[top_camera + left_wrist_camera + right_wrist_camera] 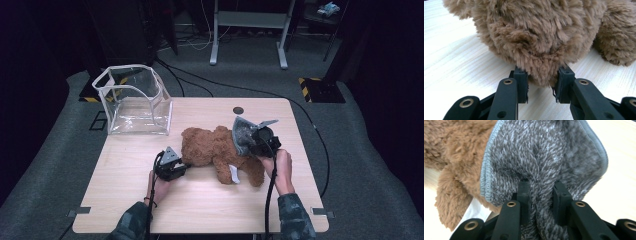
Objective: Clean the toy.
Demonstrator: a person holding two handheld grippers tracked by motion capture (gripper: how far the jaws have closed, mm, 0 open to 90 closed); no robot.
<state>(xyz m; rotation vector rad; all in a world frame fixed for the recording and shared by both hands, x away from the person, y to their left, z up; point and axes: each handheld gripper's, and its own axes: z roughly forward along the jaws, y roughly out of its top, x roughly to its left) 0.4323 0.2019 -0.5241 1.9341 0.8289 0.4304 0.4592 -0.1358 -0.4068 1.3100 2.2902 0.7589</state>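
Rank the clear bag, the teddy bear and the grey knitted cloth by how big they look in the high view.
1. teddy bear and clear bag: look alike in size, and the bag sits farther from the camera, so unranked.
2. grey knitted cloth: clearly smallest.

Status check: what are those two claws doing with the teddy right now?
Left claw pinching teddy fur. Right claw clamped on grey knit cloth beside the teddy. Clear bag stands apart; nothing in the way.
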